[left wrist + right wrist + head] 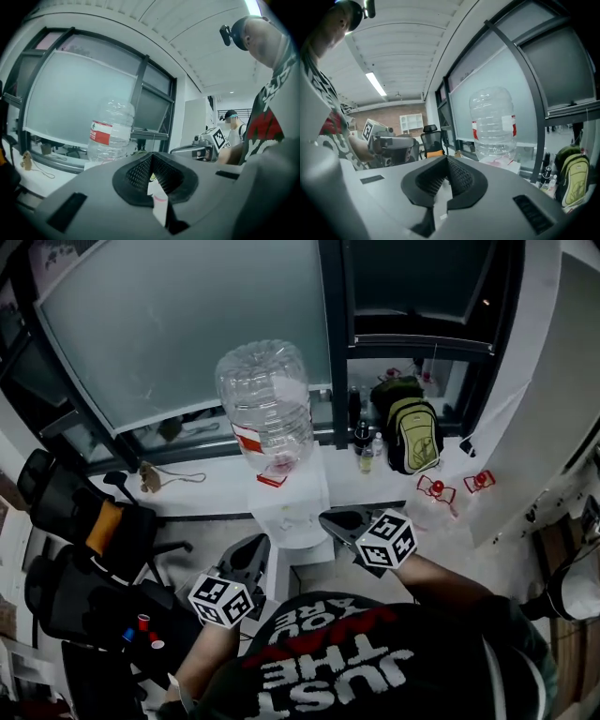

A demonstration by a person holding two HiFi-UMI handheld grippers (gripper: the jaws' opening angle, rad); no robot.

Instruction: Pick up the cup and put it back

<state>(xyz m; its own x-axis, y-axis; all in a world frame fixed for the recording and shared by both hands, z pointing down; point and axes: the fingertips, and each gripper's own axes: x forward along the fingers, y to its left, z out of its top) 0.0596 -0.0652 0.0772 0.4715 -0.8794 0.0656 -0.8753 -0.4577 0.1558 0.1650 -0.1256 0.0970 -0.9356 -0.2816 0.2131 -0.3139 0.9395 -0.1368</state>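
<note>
Held forward side by side, the right gripper (330, 518) has its fingers together; the left gripper (255, 545) apparently does too.

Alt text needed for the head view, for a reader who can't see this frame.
A person in a dark printed T-shirt holds the left gripper and the right gripper up toward a white water dispenser topped by a large clear plastic bottle. Black office chairs stand at left; a green backpack sits on the white window ledge.

The water dispenser (289, 514) and its tall bottle (267, 404) block the way ahead, between my left gripper (251, 554) and right gripper (336, 521). Black chairs (84, 521) crowd my left; floor (459, 554) lies open on my right.
</note>
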